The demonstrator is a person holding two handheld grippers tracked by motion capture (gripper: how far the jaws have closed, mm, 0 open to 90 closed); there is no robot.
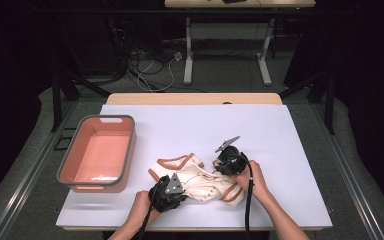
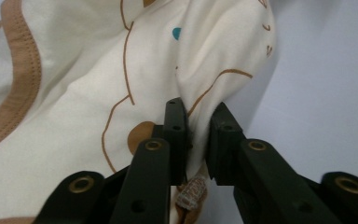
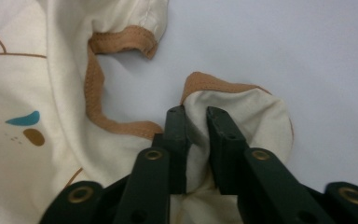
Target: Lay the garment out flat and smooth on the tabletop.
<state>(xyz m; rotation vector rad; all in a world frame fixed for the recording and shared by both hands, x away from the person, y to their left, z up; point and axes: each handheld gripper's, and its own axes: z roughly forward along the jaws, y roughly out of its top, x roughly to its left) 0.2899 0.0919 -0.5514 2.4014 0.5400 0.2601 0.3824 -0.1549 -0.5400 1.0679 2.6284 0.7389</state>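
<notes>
A cream baby garment (image 1: 200,181) with tan trim lies crumpled on the white desk (image 1: 280,150), near its front edge and to the right of a pink basin (image 1: 100,150). The left gripper (image 2: 198,128) has its jaws nearly together, pinching a fold of the cream cloth at the garment's near edge. The right gripper (image 3: 196,126) has its jaws drawn just as close, clamped on a tan-edged flap at the garment's right end.

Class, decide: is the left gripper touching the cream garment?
Touching. The left gripper view shows the left gripper with jaws pinching a fold of the cream garment.
</notes>
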